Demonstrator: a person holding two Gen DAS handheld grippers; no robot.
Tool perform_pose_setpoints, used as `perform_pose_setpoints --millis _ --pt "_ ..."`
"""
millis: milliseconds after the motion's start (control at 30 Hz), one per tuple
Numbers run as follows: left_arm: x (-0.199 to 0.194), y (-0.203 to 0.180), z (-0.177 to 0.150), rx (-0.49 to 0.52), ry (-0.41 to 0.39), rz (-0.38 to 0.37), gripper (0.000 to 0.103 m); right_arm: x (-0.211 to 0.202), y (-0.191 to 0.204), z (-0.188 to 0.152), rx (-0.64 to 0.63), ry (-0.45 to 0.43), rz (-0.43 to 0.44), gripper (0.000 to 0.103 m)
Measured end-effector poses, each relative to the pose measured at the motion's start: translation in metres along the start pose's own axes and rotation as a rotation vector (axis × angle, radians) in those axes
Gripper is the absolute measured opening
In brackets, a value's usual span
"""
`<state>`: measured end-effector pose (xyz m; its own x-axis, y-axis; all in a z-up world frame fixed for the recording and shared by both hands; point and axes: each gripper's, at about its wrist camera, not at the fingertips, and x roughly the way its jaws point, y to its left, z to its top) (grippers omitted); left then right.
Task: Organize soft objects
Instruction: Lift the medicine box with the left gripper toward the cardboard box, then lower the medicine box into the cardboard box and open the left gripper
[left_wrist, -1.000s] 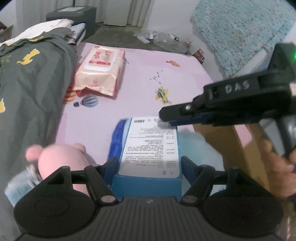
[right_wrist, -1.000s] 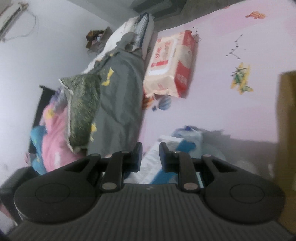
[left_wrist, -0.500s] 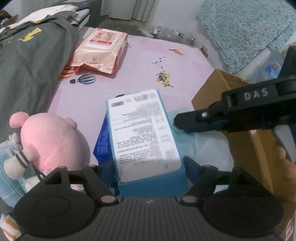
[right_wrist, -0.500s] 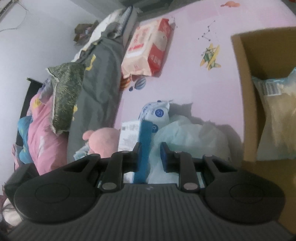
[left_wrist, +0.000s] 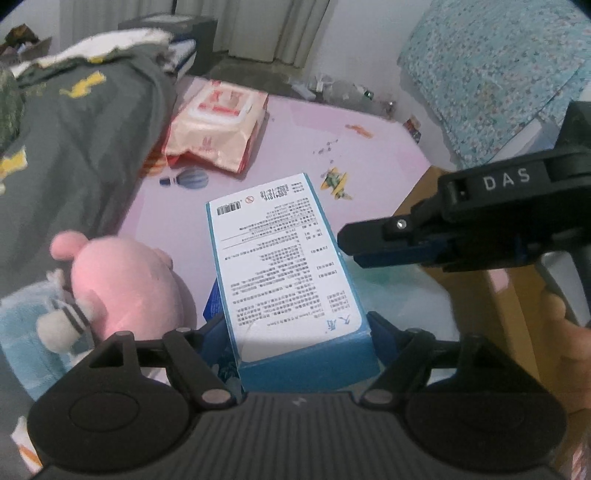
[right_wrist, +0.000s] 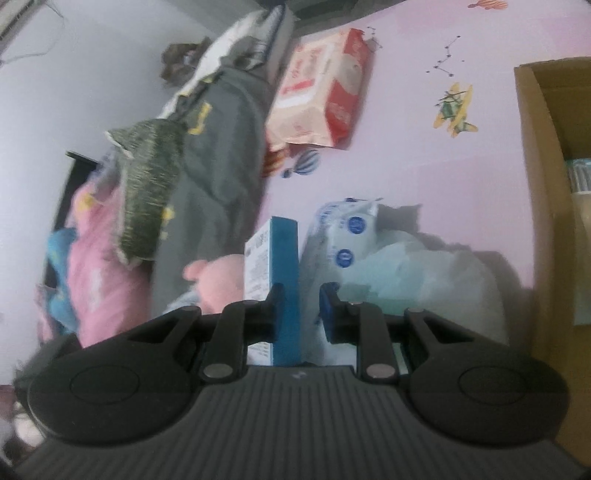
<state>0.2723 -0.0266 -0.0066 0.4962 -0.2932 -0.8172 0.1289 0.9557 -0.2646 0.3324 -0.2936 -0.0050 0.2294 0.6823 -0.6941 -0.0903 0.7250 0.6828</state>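
Observation:
My left gripper (left_wrist: 299, 332) is shut on the near end of a blue box with a white printed label (left_wrist: 280, 258). The box is tilted up off the pink mat (left_wrist: 295, 147). A pink plush toy (left_wrist: 125, 284) lies just left of it on a light blue cloth. My right gripper (left_wrist: 347, 242) hovers beside the box's right edge, held by a hand. In the right wrist view the right gripper (right_wrist: 301, 306) is shut and empty. The blue box (right_wrist: 273, 258) stands just beyond its fingers, beside a white-and-blue plastic pack (right_wrist: 343, 236).
An open cardboard box (right_wrist: 535, 184) stands at the right with packs inside. A red-and-cream wipes pack (left_wrist: 218, 122) lies farther back on the mat. A grey garment (left_wrist: 74, 147) and bedding are heaped along the left. A pale crumpled bag (right_wrist: 413, 273) lies near the cardboard box.
The blue box has come up off the pile in my left gripper and turned to lean left. The right wrist view has swung right, bringing the cardboard box into sight.

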Motion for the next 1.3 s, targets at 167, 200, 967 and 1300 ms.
perform_pose_setpoints --millis 167,200,967,1300 --pt "-0.022 -0.032 0.011 0.051 -0.037 -0.022 0.079 -0.037 0.004 -0.007 -0.012 -0.044 0.047 0.021" --pt "-0.025 -0.044 0.014 0.070 -0.045 -0.031 0.079 -0.050 0.002 -0.008 -0.011 -0.062 0.057 0.021" --pt "0.094 -0.263 0.026 0.237 0.139 -0.265 0.086 -0.284 -0.202 -0.038 0.268 -0.458 -0.262 0.022" --pt "0.025 -0.200 0.028 0.279 0.044 -0.186 0.087 -0.265 -0.189 -0.079 0.218 -0.328 -0.187 0.031"
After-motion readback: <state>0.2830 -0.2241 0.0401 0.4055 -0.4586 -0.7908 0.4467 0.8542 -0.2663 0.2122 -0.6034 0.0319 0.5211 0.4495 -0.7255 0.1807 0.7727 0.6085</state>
